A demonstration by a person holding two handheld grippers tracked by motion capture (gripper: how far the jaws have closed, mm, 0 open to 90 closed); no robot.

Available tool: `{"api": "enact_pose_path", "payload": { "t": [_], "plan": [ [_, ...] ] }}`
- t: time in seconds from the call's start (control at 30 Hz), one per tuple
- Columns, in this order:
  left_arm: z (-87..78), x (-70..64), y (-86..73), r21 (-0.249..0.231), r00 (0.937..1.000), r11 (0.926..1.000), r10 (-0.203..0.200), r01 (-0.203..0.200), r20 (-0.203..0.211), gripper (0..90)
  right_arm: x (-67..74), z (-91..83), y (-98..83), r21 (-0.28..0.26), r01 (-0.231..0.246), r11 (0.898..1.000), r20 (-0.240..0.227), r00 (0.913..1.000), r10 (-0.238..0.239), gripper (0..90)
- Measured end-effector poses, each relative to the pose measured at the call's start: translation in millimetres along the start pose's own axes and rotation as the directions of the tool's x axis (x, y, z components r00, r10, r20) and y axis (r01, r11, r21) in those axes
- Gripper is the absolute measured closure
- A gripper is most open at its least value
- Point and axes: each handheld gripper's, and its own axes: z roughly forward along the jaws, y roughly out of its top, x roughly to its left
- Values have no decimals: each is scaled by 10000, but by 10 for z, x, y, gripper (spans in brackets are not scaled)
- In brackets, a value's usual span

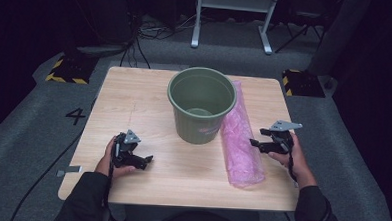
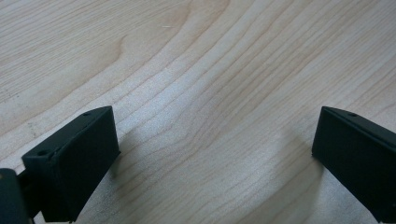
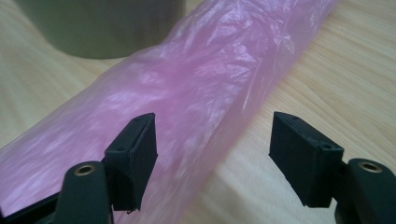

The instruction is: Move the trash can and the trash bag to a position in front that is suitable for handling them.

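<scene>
A green plastic bucket (image 1: 201, 103) stands upright in the middle of the wooden table (image 1: 134, 103). A long pink plastic bag (image 1: 240, 137) lies flat just right of it, running from the back edge toward the front. My right gripper (image 1: 255, 143) hovers at the bag's right side, jaws open and pointing at it; in the right gripper view the pink plastic bag (image 3: 187, 102) lies just beyond the open gripper (image 3: 212, 144), with the bucket (image 3: 100, 25) behind. My left gripper (image 1: 146, 161) rests low over bare wood at the front left, open (image 2: 215, 140) with nothing between its jaws.
Black-and-yellow striped floor blocks (image 1: 68, 70) sit beyond the table's back corners. A white metal frame (image 1: 233, 17) stands on the grey floor farther back. Cables (image 1: 137, 43) trail on the floor at the back left. A "4" mark (image 1: 75, 116) is on the floor at left.
</scene>
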Motion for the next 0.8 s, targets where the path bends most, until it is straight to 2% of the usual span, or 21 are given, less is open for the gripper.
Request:
{"api": "enact_pose_path", "payload": {
  "t": [0.07, 0.27, 0.47, 0.7, 0.73, 0.8],
  "plan": [
    [0, 0, 0, -1, 10000, 10000, -5, 5, 2, 4, -42, 130, 14, 199, -176, 9996, -19, 9998, 176, 330],
    [0, -1, 0, 0, 10000, 10000, -6, 6, 4, 4, -3, 317, 27, 501, -32, 9987, 60, 10000, 29, 341],
    [7, -4, 3, -48, 10000, 10000, -16, 16, -36, 4, 75, 341, -43, 904, 290, 9955, -72, 9996, -285, 339],
    [26, -18, 25, -11, 10000, 10000, -39, 39, 9, 4, 177, 297, -93, 885, 400, 9953, -304, 9988, -374, 344],
    [32, -24, 33, -29, 10000, 10000, -29, 29, -59, 4, 226, 273, -108, 929, 493, 9945, -475, 9979, -450, 344],
    [36, -35, 39, -7, 10000, 10000, -55, 55, -38, 4, 285, 246, -111, 1031, 687, 9923, -521, 9966, -636, 329]
  ]
}}
